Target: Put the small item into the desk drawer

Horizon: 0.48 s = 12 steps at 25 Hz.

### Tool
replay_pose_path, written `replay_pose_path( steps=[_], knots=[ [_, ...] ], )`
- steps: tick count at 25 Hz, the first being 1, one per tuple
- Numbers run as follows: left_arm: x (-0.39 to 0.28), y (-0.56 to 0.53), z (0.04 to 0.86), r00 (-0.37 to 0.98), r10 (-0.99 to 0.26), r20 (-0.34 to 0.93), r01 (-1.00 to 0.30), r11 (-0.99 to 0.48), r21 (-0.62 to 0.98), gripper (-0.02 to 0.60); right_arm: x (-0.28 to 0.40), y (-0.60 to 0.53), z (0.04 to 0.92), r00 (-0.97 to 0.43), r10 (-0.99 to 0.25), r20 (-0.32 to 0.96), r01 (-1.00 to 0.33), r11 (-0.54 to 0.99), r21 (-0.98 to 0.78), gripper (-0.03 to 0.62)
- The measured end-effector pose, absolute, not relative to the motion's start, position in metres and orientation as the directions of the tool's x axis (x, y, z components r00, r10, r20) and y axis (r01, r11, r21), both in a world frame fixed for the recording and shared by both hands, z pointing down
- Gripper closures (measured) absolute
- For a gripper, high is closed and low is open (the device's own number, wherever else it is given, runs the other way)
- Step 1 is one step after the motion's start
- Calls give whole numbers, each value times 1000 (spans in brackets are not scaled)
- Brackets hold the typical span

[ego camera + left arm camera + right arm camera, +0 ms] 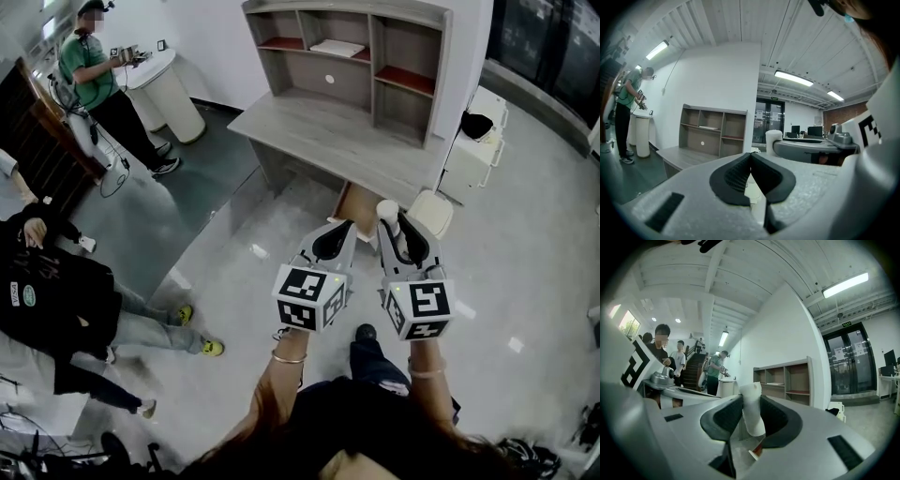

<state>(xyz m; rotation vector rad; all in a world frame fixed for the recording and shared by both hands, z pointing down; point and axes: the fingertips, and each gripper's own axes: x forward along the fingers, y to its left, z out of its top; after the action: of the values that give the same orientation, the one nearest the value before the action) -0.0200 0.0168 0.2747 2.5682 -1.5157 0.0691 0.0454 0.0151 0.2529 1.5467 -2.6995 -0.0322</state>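
A small white cylinder-shaped item (387,211) stands upright between the jaws of my right gripper (394,223), which is shut on it. In the right gripper view, the item (752,411) fills the gap between the dark pads. My left gripper (337,230) is shut and empty, its pads meeting in the left gripper view (751,155). Both are held side by side above the floor, in front of the grey desk (328,141) with its shelf unit. A brown box-like part, perhaps an open drawer (354,202), shows just under the desk's front edge, beyond the grippers.
A white cabinet (473,155) with a dark object on top stands right of the desk. A person in green (94,70) works at a white stand (169,89) at the far left. Another person in black (47,291) is at the left edge.
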Motion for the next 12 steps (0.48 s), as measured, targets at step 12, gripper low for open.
replay_pose_path(
  steps=[12],
  knots=[
    [-14, -74, 284, 441, -886, 146, -896, -425, 125, 566, 45, -77, 261, -559, -827, 57, -826, 562, 53, 484]
  ],
)
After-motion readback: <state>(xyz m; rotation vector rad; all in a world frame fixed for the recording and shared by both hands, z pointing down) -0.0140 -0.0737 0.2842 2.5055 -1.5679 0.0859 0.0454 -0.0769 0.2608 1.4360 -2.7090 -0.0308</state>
